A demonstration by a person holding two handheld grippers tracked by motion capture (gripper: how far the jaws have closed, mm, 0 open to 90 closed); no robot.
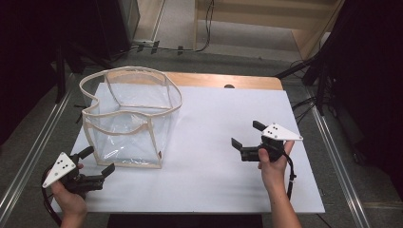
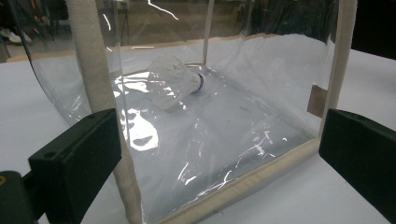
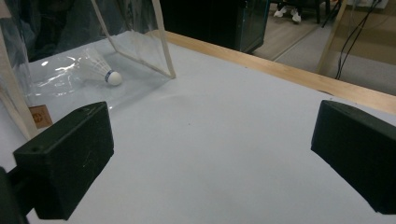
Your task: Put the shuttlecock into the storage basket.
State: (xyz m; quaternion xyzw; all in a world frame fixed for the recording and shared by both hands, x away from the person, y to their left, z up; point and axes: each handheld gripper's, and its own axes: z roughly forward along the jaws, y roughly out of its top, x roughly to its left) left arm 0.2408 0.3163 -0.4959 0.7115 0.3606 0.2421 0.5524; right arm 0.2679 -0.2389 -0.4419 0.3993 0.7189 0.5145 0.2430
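Black tongs are sitting lowest in the high view: the left tongs, jaws apart and holding nothing, are hovering at the lower left just beside the near bottom corner of the clear bag, while the right tongs, also spread and empty, are waiting at centre right over bare white surface, well apart from the bag. In the left gripper view the bag's cream-trimmed corner post is standing between the two jaws, so I judge the left hand the nearer one for any grasp on the bag. Beyond that corner, a shuttlecock is lying on its side on the bag's floor, toward the upper middle of that view, its long axis slanting with the cork end pointing right and away from the tongs. The right gripper view is showing it at upper left, cork toward the camera. The bag's mouth is standing open upward, its rim sagging at the near side. Open room is stretching across the surface to the right; the far wooden edge is lying behind the bag.
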